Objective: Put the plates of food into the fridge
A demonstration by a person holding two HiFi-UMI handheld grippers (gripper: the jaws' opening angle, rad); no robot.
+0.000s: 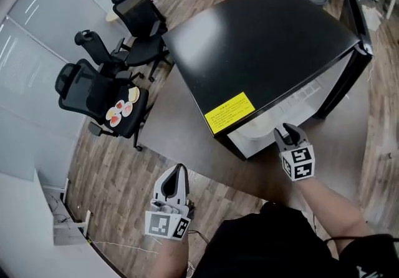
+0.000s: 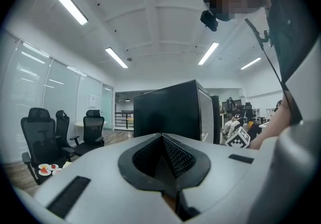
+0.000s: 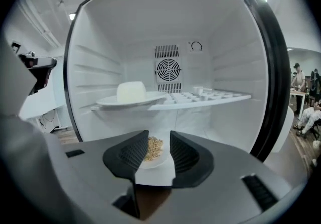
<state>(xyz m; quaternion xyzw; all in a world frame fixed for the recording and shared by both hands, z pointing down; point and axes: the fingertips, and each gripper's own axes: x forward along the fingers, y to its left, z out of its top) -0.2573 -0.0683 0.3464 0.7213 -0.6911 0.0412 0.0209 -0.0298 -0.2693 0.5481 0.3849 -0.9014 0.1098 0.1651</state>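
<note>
While the right gripper [image 1: 285, 131] hung released at the fridge [image 1: 262, 46] mouth, a grain plate [image 3: 150, 159] lay on the fridge floor and another plate [image 3: 131, 99] on its shelf. Left gripper [image 2: 161, 142] clenched, empty. I judged the next move: fetch the plates [image 1: 121, 110] from the chair [image 1: 87, 93], well left of the fridge.

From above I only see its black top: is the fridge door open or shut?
Open: the door stands swung aside, and the right gripper view looks into the white interior, a plate on its shelf.
</note>
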